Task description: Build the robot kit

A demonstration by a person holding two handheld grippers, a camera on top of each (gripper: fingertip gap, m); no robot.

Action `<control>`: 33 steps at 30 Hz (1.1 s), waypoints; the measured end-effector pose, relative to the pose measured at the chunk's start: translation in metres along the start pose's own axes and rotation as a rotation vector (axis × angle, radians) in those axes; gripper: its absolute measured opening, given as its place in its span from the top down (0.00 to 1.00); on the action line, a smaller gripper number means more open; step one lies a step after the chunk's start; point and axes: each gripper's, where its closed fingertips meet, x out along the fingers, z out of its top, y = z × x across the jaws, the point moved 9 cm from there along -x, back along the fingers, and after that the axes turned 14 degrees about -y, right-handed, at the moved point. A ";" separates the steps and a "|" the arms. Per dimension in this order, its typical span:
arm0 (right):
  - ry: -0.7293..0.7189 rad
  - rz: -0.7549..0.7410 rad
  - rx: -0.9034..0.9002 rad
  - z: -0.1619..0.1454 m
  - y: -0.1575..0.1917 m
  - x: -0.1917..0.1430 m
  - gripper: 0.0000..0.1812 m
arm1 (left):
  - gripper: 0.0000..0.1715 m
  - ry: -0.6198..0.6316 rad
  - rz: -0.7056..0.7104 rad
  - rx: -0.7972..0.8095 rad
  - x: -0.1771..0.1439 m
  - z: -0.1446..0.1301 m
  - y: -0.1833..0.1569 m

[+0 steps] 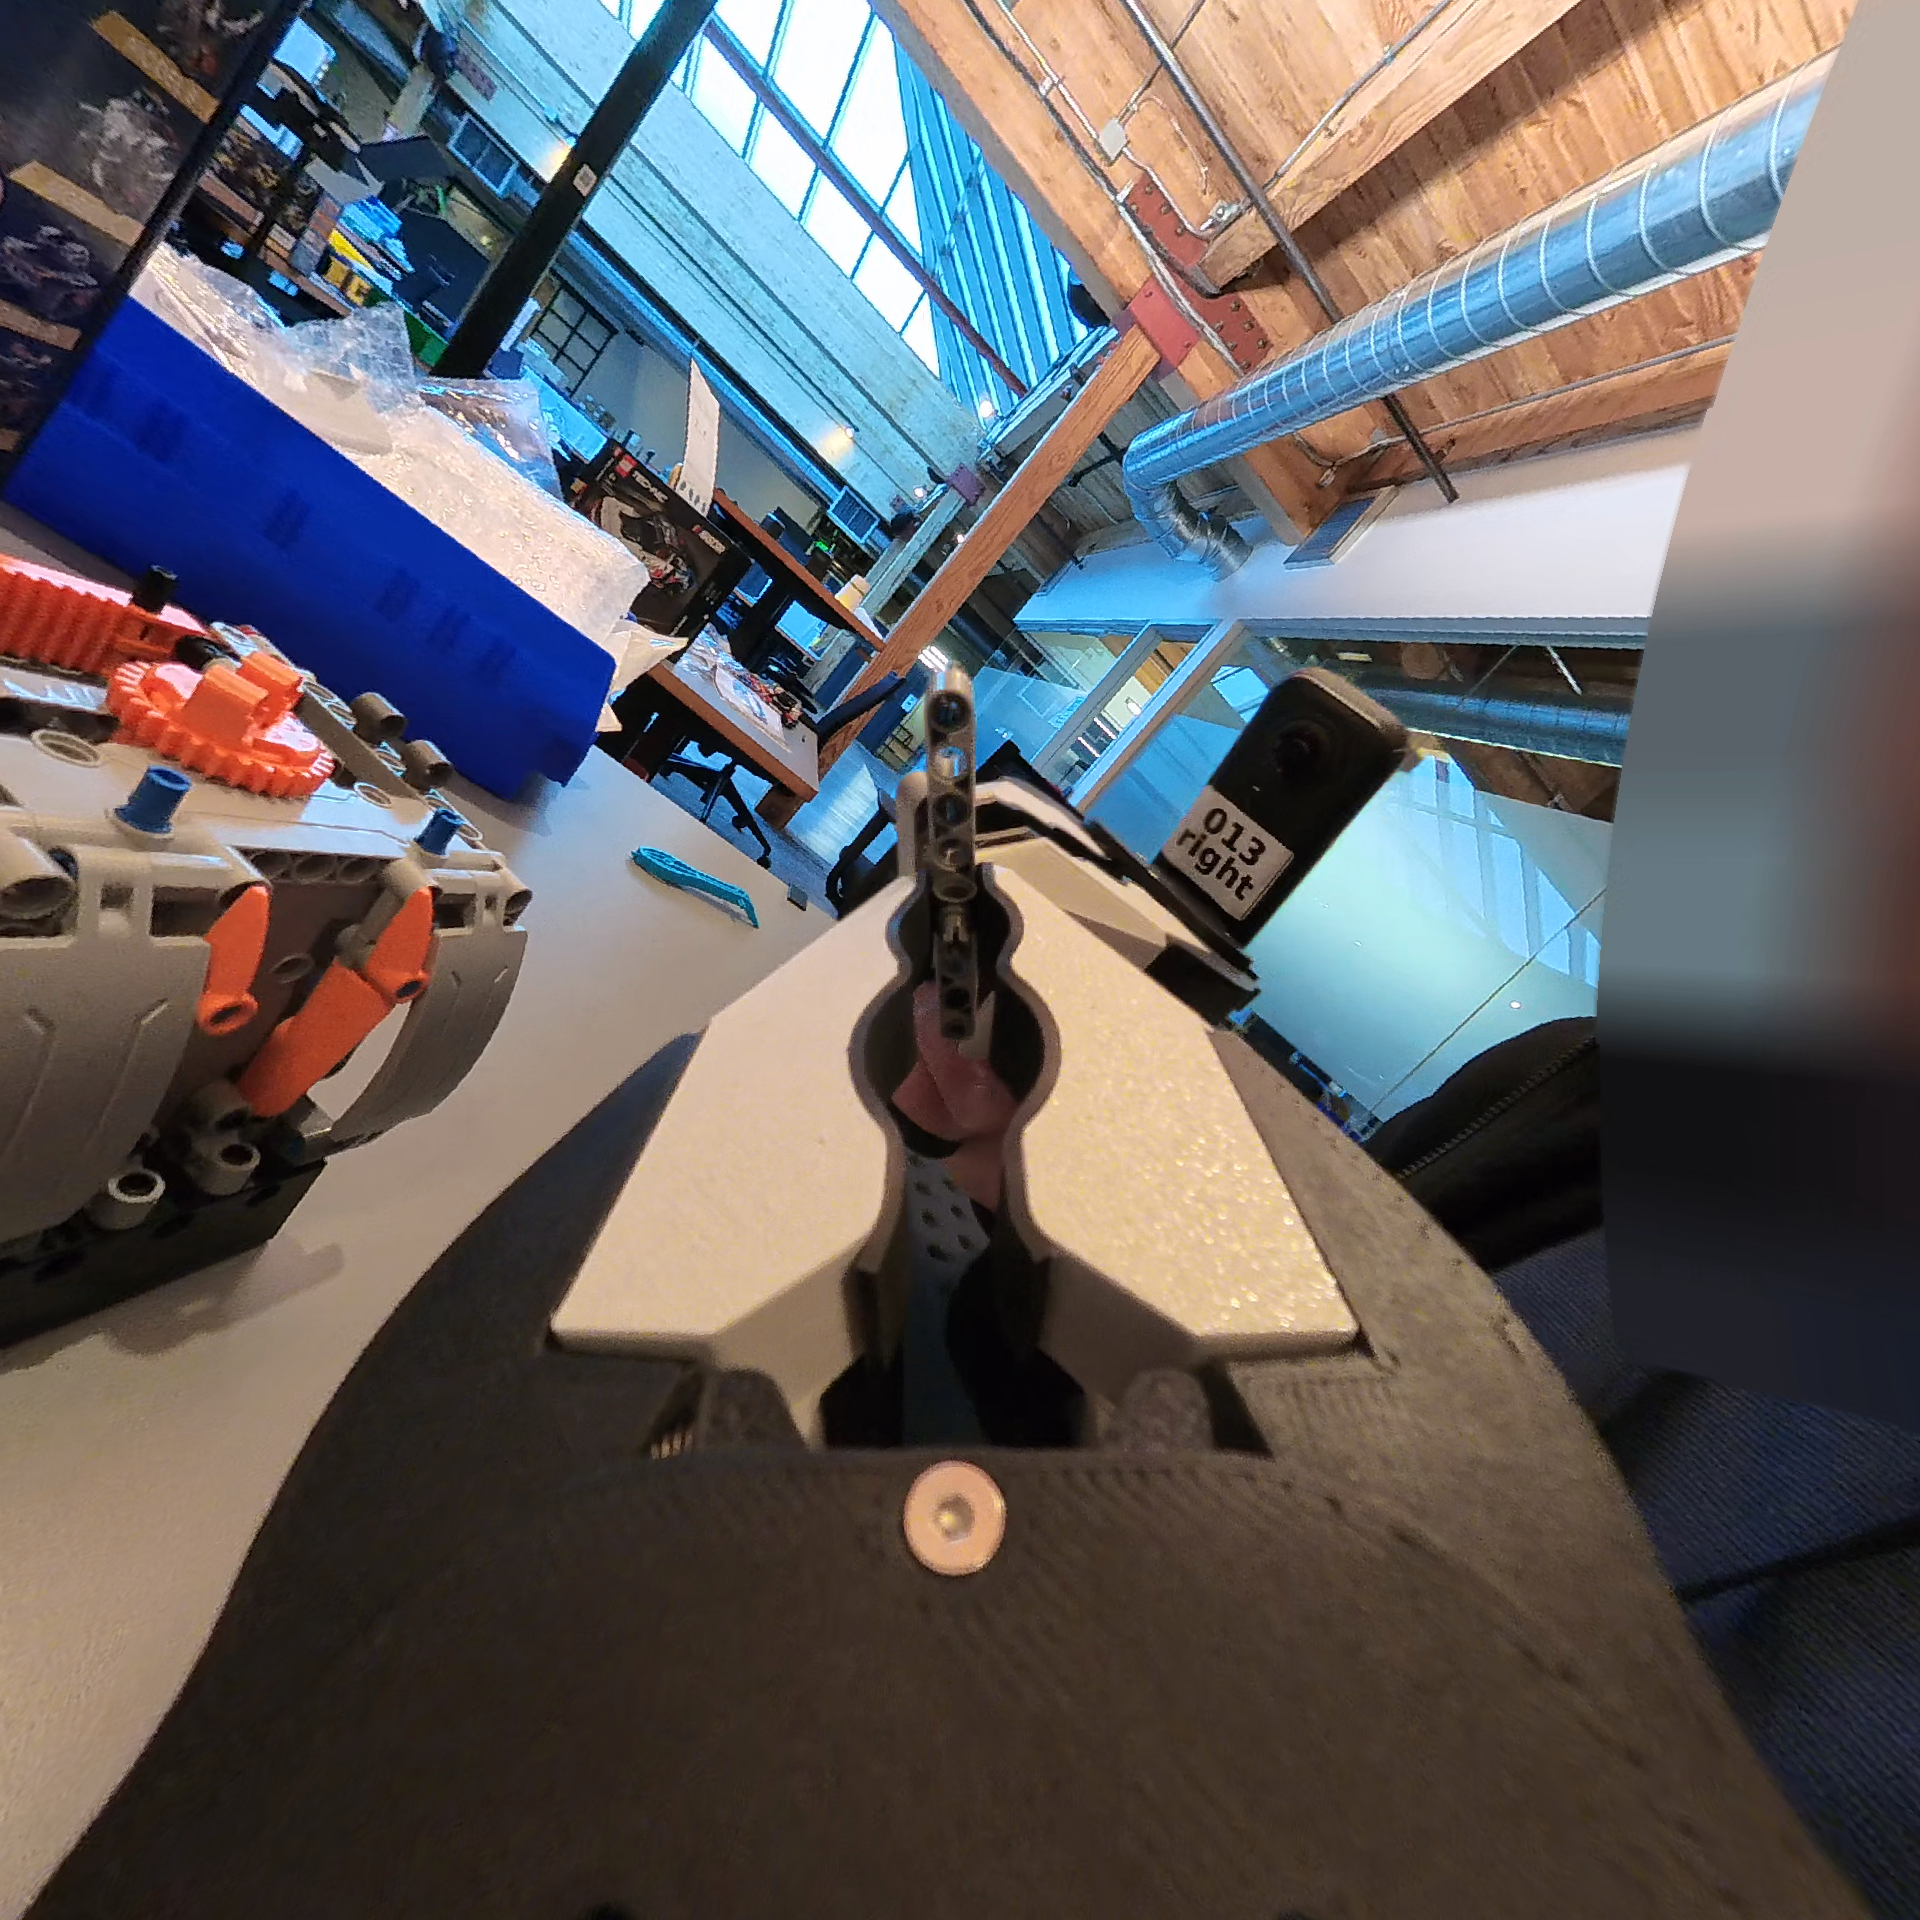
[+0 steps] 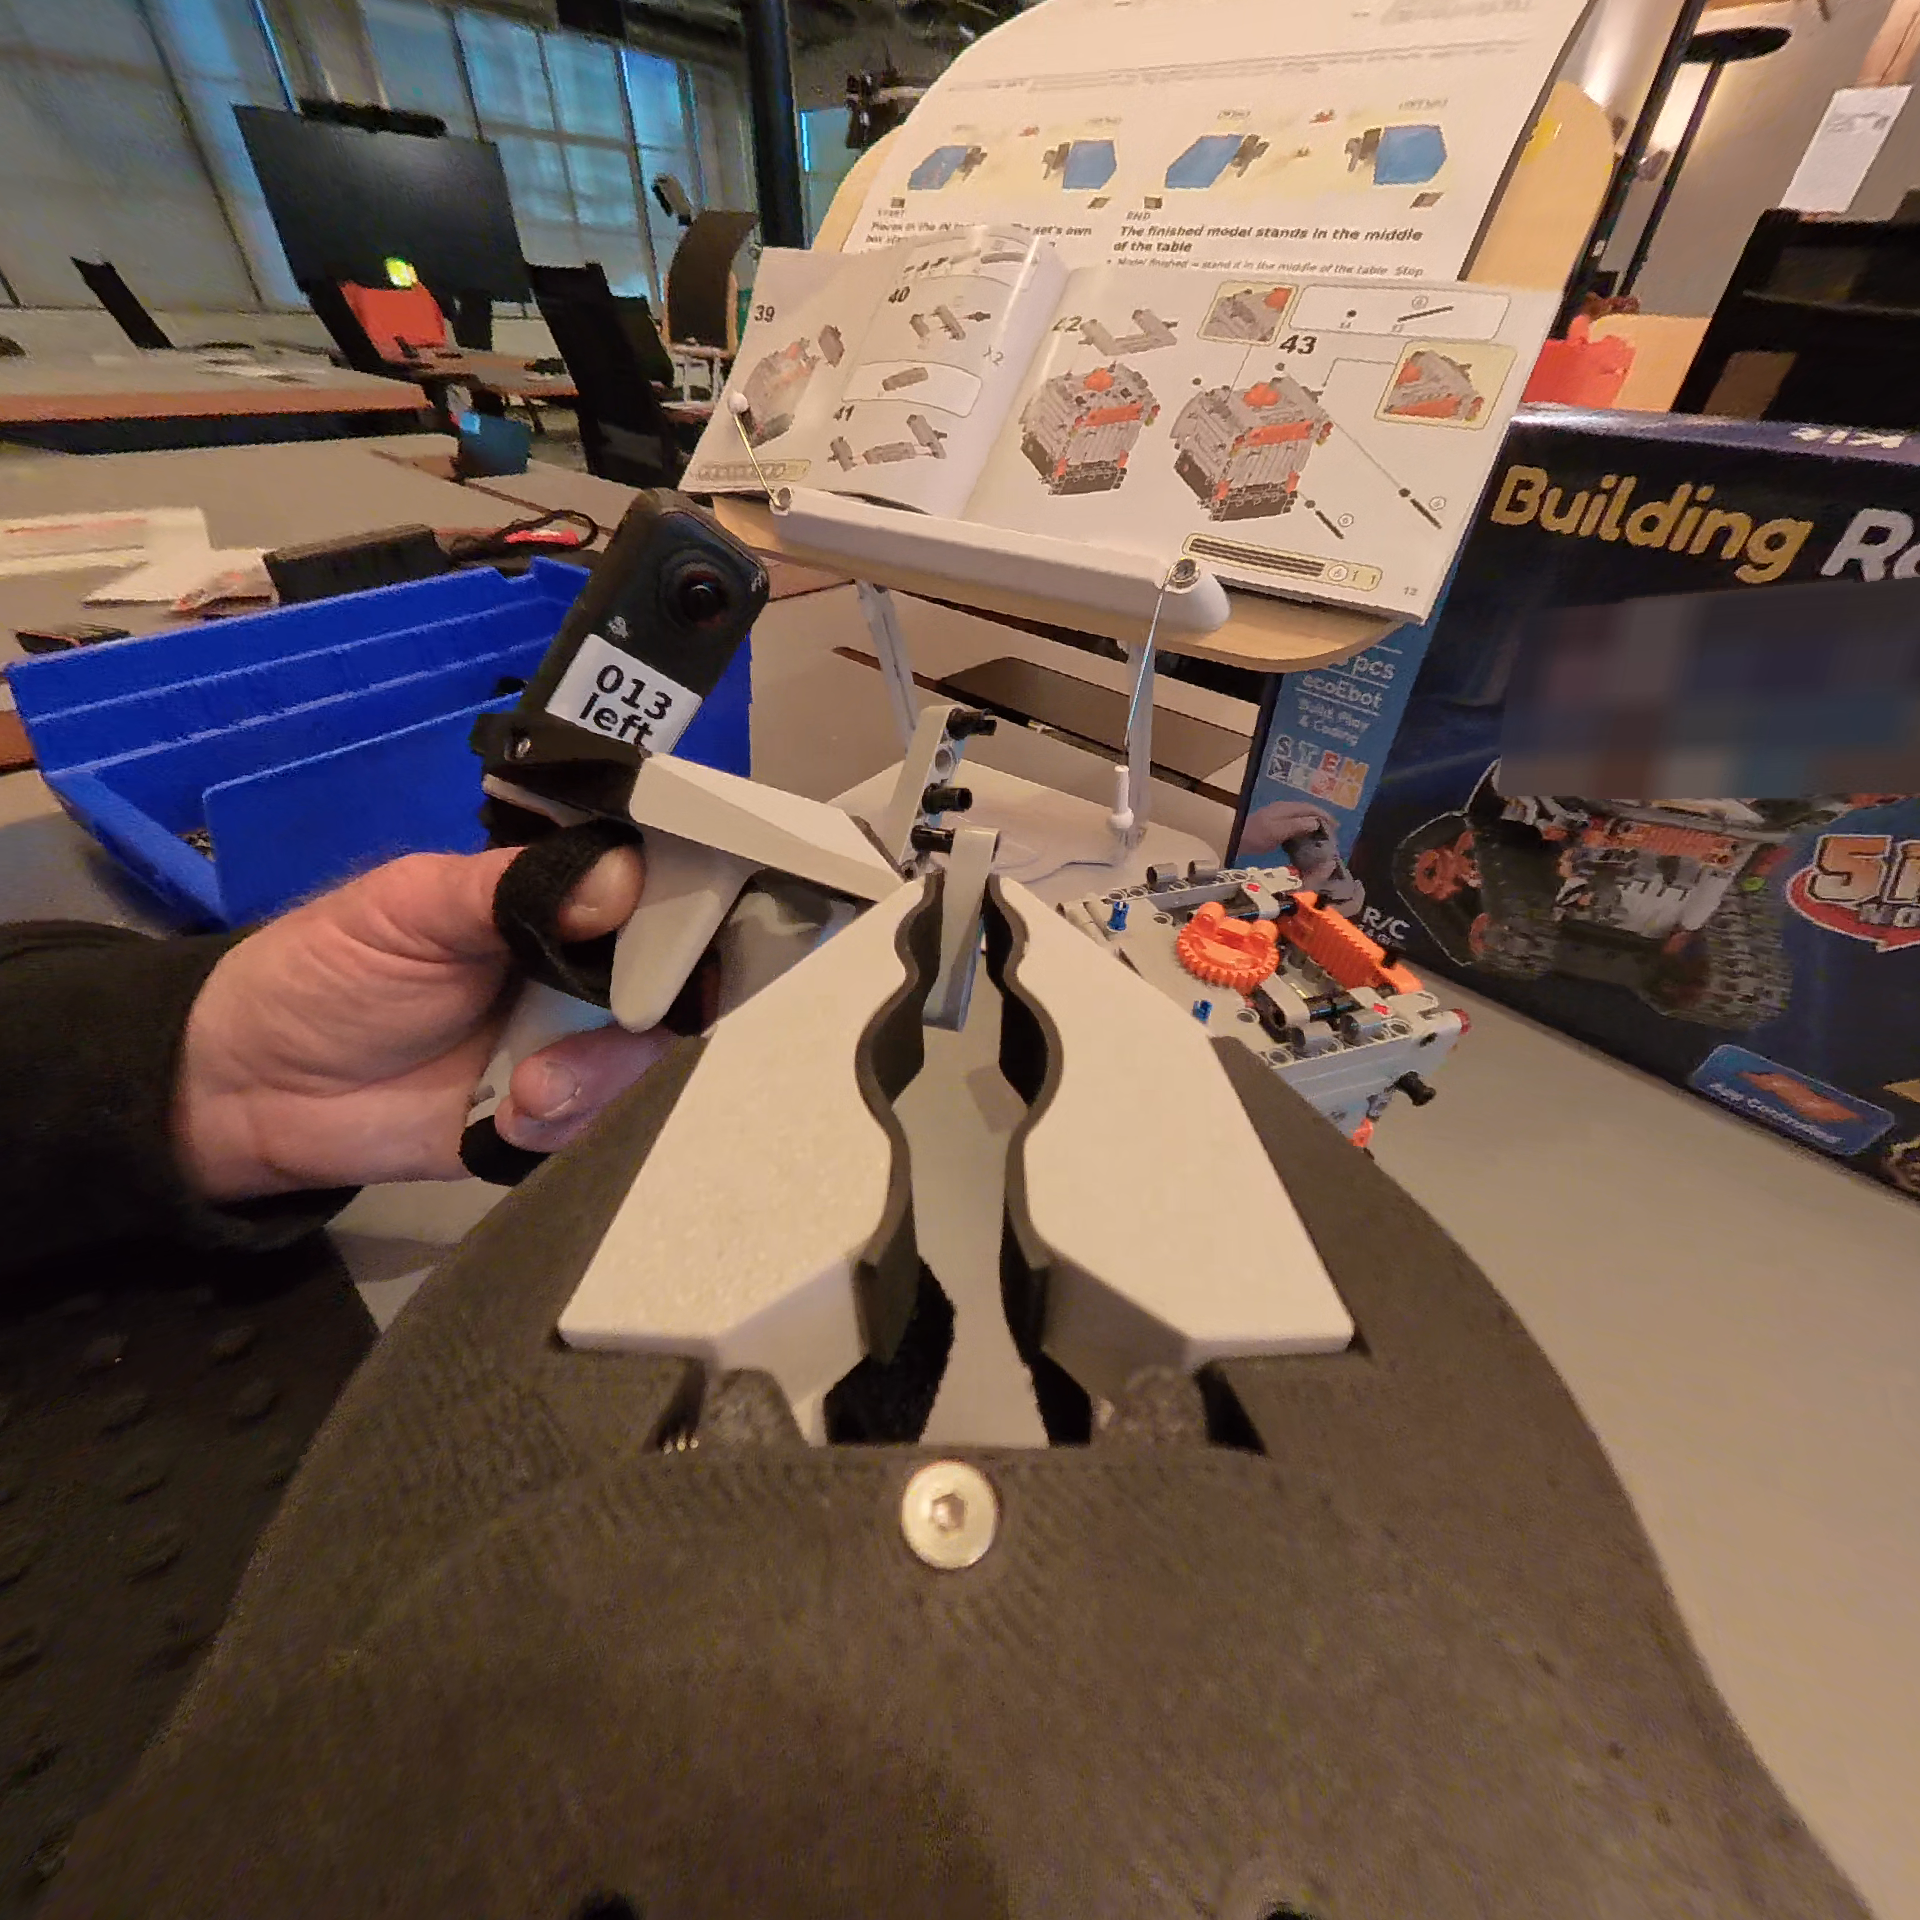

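My left gripper (image 1: 951,920) is shut on a dark grey holed beam (image 1: 948,821) that stands up out of its tips; in the right wrist view this beam (image 2: 938,764) carries three black pins. My right gripper (image 2: 961,899) is shut on a light grey beam (image 2: 964,940). The two beams meet tip to tip in the air above the table. A hand (image 2: 343,1029) holds the left gripper (image 2: 883,862). The right gripper (image 1: 1070,831) shows just behind the beam in the left wrist view. A grey and orange brick model (image 2: 1278,987) sits on the table beyond, and it also shows in the left wrist view (image 1: 208,935).
A blue parts bin (image 2: 291,727) stands at the left, also in the left wrist view (image 1: 312,499). An open instruction booklet (image 2: 1122,405) rests on a stand behind the model. A dark printed box (image 2: 1662,779) stands at the right. A teal piece (image 1: 691,883) lies on the table. My two grippers' fingertips are within a few centimetres of each other.
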 end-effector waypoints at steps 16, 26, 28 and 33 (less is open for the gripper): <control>-0.047 0.087 0.345 -0.010 -0.015 -0.002 0.97 | 0.97 0.006 0.018 -0.003 -0.001 -0.001 0.004; -0.106 0.045 0.414 -0.013 -0.012 -0.004 0.97 | 0.97 0.002 0.029 0.035 0.001 -0.002 0.000; -0.089 0.020 0.347 -0.012 -0.009 -0.005 0.97 | 0.98 0.004 0.036 0.040 0.001 -0.002 0.000; -0.065 -0.055 0.121 -0.006 0.001 -0.004 0.97 | 0.97 0.001 0.034 0.034 0.001 -0.001 0.000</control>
